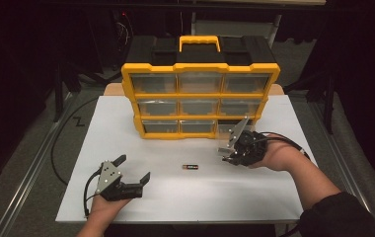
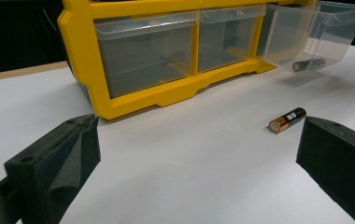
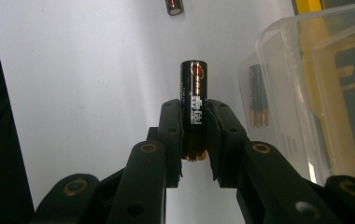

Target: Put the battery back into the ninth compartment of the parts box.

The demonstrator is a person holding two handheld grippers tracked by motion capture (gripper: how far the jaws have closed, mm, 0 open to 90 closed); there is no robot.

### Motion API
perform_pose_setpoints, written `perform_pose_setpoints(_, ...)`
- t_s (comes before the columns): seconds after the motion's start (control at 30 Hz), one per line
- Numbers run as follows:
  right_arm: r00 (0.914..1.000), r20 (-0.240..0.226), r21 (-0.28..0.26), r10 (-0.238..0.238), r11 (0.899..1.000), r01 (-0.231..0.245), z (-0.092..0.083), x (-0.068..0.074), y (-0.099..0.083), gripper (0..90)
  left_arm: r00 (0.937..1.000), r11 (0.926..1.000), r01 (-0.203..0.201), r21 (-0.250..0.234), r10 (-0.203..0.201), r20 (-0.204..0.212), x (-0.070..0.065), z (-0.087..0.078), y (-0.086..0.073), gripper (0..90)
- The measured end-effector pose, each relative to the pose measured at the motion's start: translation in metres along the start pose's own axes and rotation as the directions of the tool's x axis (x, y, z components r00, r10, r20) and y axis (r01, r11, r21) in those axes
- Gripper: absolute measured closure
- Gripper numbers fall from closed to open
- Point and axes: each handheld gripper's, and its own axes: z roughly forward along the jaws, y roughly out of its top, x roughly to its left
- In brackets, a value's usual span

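Observation:
My right gripper (image 3: 194,119) is shut on a black battery (image 3: 193,91), which stands out past the pads above the white table. In the high view the right gripper (image 1: 226,156) hovers just in front of the organizer's bottom right drawer (image 1: 231,129), which is pulled out. That clear drawer (image 3: 315,84) holds another battery (image 3: 258,100). A third battery (image 1: 190,167) lies loose on the table between the two grippers. My left gripper (image 1: 134,169) rests at the front left, open wide with nothing between its pads, and its view faces the loose battery (image 2: 287,120).
A yellow organizer (image 1: 200,94) with several clear drawers and a black top stands at the back of the white table (image 1: 175,197). The pulled-out drawer (image 2: 306,37) juts toward the right gripper. Cables trail from both grippers.

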Motion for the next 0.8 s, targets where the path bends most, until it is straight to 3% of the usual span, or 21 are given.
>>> perform_pose_setpoints(0.8, 0.9994, 0.034, 0.007, 0.004, 1.000, -0.004, -0.030, -0.010, 0.008, 78.9, 1.0000, 1.0000, 0.000, -0.007, 0.000, 0.005, 0.000, -0.001, 0.001, 0.3)
